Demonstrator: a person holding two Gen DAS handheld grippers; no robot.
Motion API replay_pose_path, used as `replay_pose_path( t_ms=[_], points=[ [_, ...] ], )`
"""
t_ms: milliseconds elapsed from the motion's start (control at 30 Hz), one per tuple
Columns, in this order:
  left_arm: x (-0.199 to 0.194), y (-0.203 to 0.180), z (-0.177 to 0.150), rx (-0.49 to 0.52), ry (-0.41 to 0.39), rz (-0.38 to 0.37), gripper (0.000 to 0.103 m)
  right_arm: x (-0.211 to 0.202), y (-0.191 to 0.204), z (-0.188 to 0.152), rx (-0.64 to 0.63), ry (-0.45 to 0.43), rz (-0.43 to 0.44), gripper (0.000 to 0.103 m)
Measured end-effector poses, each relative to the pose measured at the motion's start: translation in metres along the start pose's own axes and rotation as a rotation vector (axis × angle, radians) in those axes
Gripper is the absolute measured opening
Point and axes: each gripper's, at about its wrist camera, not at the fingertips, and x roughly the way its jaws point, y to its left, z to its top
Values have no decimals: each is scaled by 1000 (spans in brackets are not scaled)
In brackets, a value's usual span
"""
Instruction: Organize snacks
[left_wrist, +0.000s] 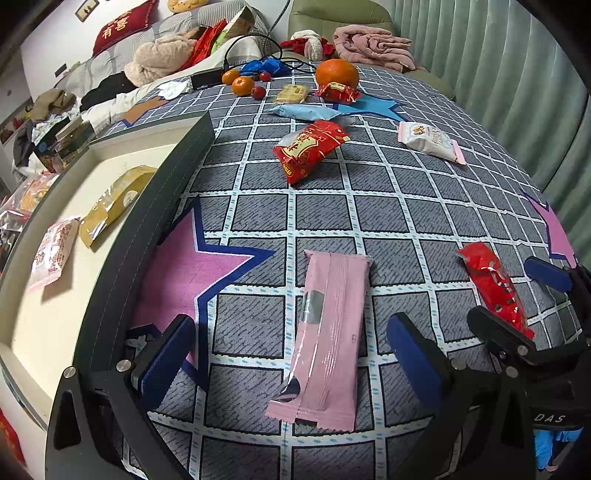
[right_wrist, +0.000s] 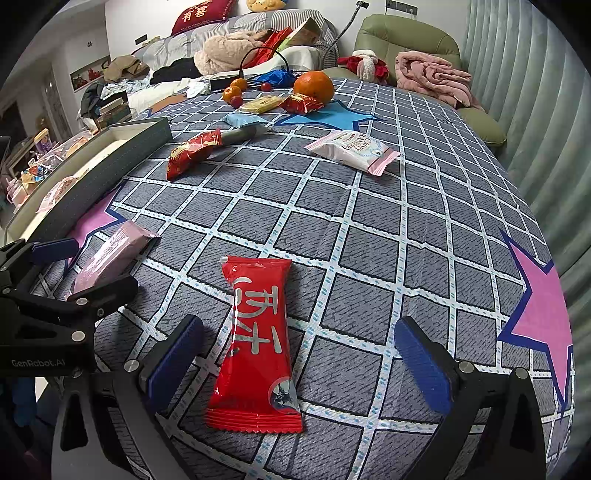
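Left gripper (left_wrist: 291, 356) gapes wide, pink pack (left_wrist: 327, 338) lying lengthwise between its fingers on the cloth (left_wrist: 388, 206); right gripper (right_wrist: 299, 354) equally spread around the red pack (right_wrist: 256, 343), tray (left_wrist: 122, 266) at ten o'clock

Both tools are wearing matte black frames with triangular cut-outs and round silver screw heads near the finger roots. The left gripper (left_wrist: 291, 363) is carrying deep blue ribbed pads (left_wrist: 168, 360); the right gripper (right_wrist: 299, 363) is showing the same blue pads (right_wrist: 423, 363). White "GenRobot.AI" lettering is showing on the left tool's body, left of the red snack packet (right_wrist: 255, 343).
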Motion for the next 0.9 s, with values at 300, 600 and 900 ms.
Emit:
replay_pose_path(
  t_ms=[300, 600, 900],
  points=[
    [0, 0, 0, 0, 0, 0, 103, 0, 0, 0, 0, 0, 0, 103],
    [0, 1, 1, 10, 13, -7, 103, -2, -1, 2, 3, 20, -5, 103],
    [3, 0, 7, 54, 73, -31, 103, 6, -2, 14, -59, 103, 39, 103]
  ],
)
